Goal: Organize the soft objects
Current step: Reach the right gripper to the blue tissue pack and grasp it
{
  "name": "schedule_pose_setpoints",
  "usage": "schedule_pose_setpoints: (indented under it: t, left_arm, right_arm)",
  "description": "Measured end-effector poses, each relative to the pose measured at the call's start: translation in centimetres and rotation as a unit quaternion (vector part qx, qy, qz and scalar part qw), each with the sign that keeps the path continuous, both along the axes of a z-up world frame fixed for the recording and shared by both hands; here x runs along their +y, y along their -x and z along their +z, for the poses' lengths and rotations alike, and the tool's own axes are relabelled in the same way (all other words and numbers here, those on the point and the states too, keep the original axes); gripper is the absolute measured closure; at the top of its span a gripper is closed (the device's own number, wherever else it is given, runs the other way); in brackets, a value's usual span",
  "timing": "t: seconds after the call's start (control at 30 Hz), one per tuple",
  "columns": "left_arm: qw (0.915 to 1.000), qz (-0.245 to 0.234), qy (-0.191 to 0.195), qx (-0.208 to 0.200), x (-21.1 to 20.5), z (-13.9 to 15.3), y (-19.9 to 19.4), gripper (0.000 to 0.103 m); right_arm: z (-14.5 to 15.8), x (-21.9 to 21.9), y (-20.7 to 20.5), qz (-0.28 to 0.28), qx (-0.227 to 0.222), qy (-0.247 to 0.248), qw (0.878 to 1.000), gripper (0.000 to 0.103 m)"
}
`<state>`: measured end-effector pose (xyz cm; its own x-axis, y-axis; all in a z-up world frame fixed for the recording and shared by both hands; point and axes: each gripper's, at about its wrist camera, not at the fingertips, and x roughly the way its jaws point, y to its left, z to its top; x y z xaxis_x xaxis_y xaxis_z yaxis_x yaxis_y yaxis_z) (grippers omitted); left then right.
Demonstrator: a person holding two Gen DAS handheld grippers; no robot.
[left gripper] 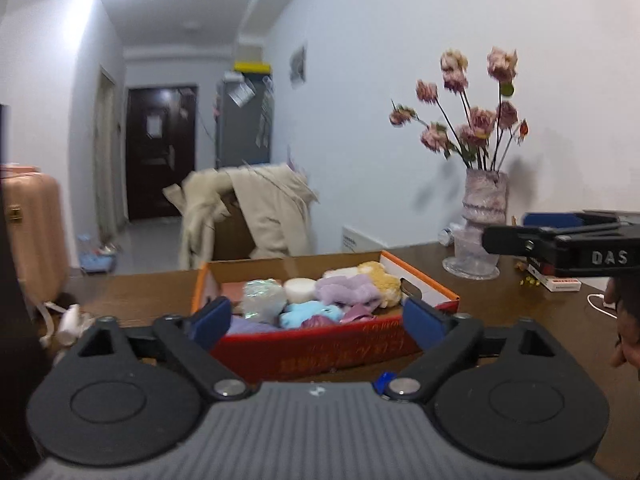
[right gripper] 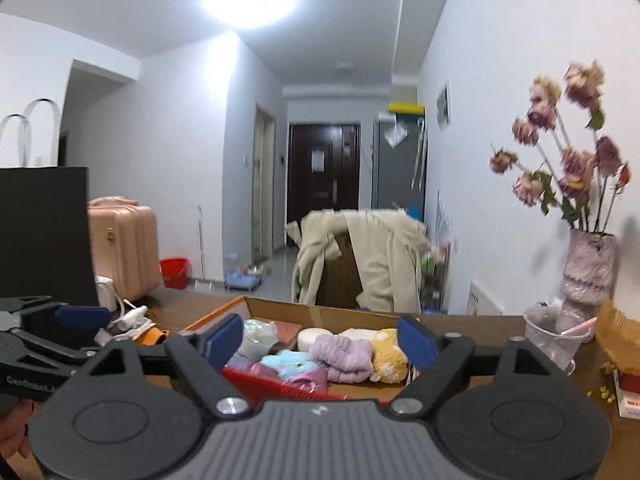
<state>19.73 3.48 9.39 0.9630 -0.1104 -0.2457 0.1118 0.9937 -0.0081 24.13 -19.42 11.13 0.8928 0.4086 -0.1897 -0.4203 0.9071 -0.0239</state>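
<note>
Both my left gripper (left gripper: 318, 316) and right gripper (right gripper: 320, 342) gape empty — soft toys fill the red-orange cardboard box (left gripper: 320, 348) — next, I judge, another pick.

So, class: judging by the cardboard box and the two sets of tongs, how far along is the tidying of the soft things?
Done: the cardboard box already holds the soft things, among them a lilac cloth, a blue plush and a yellow plush. In hand: nothing; the left tongs and right tongs are both open and empty. Left: no loose soft item is visible on the table.
</note>
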Motion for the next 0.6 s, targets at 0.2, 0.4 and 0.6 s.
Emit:
schedule_pose_setpoints:
  t: [0.2, 0.4, 0.6]
  left_arm:
    - [0.9993, 0.031, 0.018, -0.008, 0.5, -3.2, 7.4, 0.000]
    - [0.9983, 0.052, 0.023, 0.015, 1.2, -5.0, 10.8, 0.000]
    - [0.9983, 0.053, 0.024, 0.009, 1.0, -4.6, 11.5, 0.000]
  right_arm:
    - [-5.2, -1.0, 5.6, -0.023, 0.013, -0.035, 0.999, 0.007]
    - [-9.2, -0.7, 9.8, -0.017, 0.053, -0.009, 0.998, 0.007]
    - [-9.1, -0.3, 12.2, -0.005, 0.037, 0.004, 0.999, 0.007]
